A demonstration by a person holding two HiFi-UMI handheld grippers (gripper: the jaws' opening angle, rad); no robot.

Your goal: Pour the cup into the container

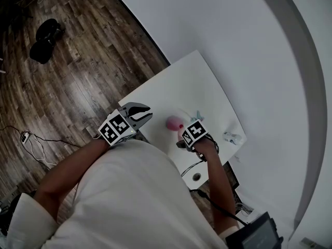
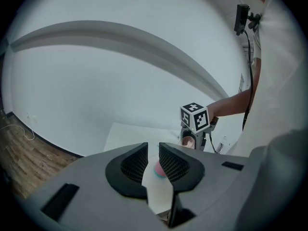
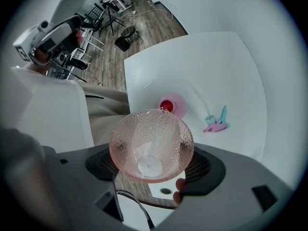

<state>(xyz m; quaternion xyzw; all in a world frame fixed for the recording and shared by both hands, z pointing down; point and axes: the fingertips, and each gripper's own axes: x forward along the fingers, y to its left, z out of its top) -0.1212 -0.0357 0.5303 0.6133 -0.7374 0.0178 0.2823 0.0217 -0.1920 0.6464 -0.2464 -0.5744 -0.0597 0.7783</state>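
Note:
A dimpled pink see-through cup point(image 3: 150, 146) is tipped on its side with its mouth toward the camera, and my right gripper point(image 3: 152, 154) is shut on it. Nothing shows inside the cup. Just beyond it on the white table point(image 3: 202, 61) sits a small pink container point(image 3: 169, 105) with red contents, also seen in the head view as the pink container point(image 1: 174, 122). My right gripper point(image 1: 183, 139) hovers at the container's near right side. My left gripper point(image 1: 145, 113) hangs over the table's left edge, and my left gripper point(image 2: 153, 150) has only a narrow slit between its jaws, holding nothing.
A pink and teal clip-like item point(image 3: 216, 122) lies right of the container. A crumpled clear wrapper point(image 1: 233, 137) sits near the table's right corner. Dark wood floor point(image 1: 67, 71) lies to the left, with cables point(image 1: 31, 139) on it. A white wall point(image 1: 249, 45) backs the table.

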